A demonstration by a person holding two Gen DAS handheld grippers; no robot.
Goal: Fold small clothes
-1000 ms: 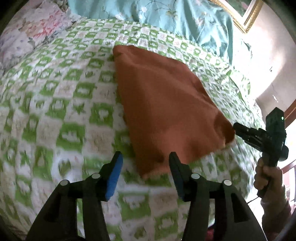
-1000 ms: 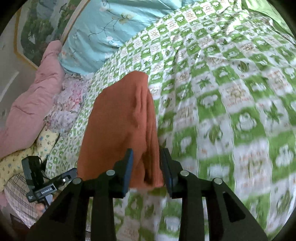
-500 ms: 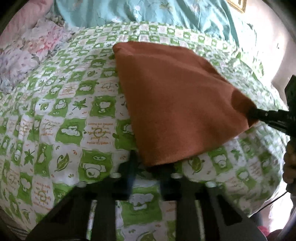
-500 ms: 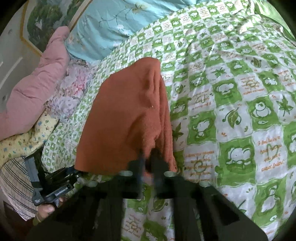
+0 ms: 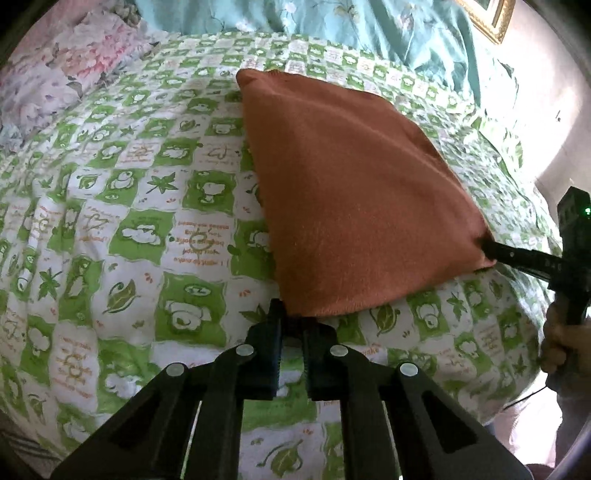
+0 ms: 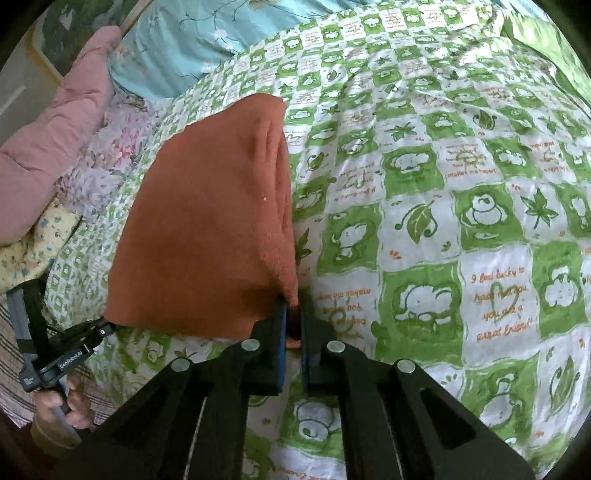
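Observation:
An orange-brown cloth [image 5: 351, 203] lies folded on the green-and-white checked bedspread [image 5: 147, 221]. My left gripper [image 5: 293, 317] is shut on its near left corner, the fabric pinched between the pads. At the cloth's right corner, my right gripper [image 5: 491, 247] grips from the side. In the right wrist view the cloth [image 6: 207, 240] runs away from my right gripper [image 6: 293, 310], which is shut on a bunched corner with orange fabric showing between the blue pads. My left gripper [image 6: 107, 326] holds the other near corner, so the near edge stretches between both.
A teal duvet [image 5: 369, 29] and a floral pillow [image 5: 55, 74] lie at the head of the bed. A pink quilt [image 6: 55, 129] is piled on the far side. The person's hand [image 5: 561, 343] holds the right tool off the bed's edge. The bedspread [image 6: 443, 221] spreads wide to the right.
Both grippers went from open around the cloth's near corners to shut on them. The near edge is now pulled straight between them.

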